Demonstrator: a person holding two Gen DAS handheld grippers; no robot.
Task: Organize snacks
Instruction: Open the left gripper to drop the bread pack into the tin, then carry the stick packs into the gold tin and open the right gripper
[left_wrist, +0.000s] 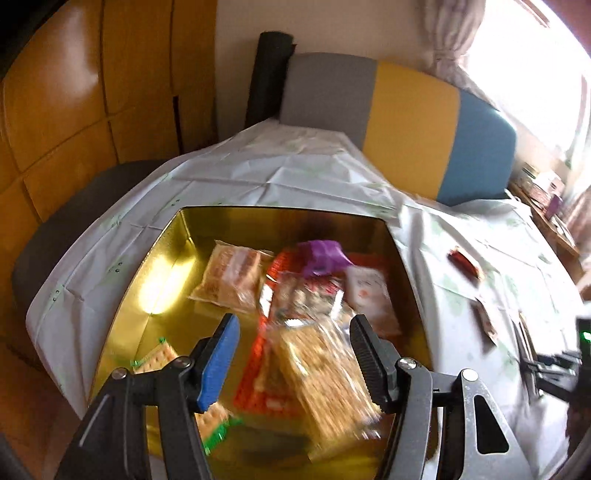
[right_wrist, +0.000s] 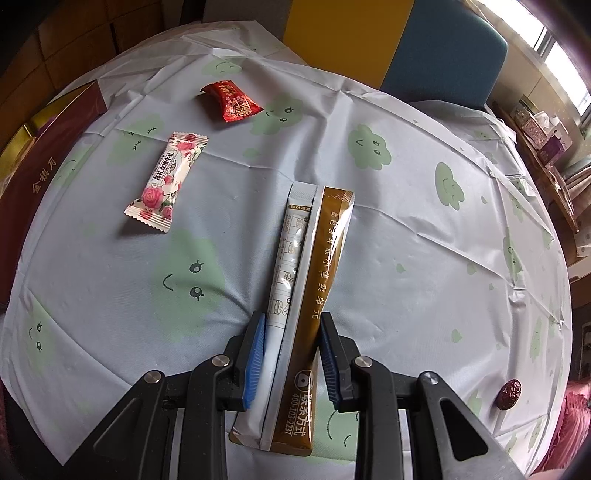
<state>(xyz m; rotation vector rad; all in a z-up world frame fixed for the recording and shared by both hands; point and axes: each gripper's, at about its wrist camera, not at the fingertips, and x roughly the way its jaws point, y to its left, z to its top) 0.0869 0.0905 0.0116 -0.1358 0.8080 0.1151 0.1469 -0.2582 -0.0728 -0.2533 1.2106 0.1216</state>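
A: Left wrist view: the left gripper (left_wrist: 293, 334) hangs over a gold metal tin (left_wrist: 162, 251) on the worktop (left_wrist: 258, 162), jaws wide apart with nothing pressed between them. Below lies a blurred clear packet of golden crackers (left_wrist: 325, 384) among other wrapped snacks inside the tin.

B: Right wrist view: the right gripper (right_wrist: 291, 347) is closed narrowly on two stick sachets held side by side, a white stick sachet (right_wrist: 288, 266) and a brown stick sachet (right_wrist: 325, 280), over the worktop's near edge. A pink rose-print candy wrapper (right_wrist: 166, 177) and a red foil candy (right_wrist: 231, 100) lie toward the far left; a dark red date (right_wrist: 509, 394) sits at the right edge.
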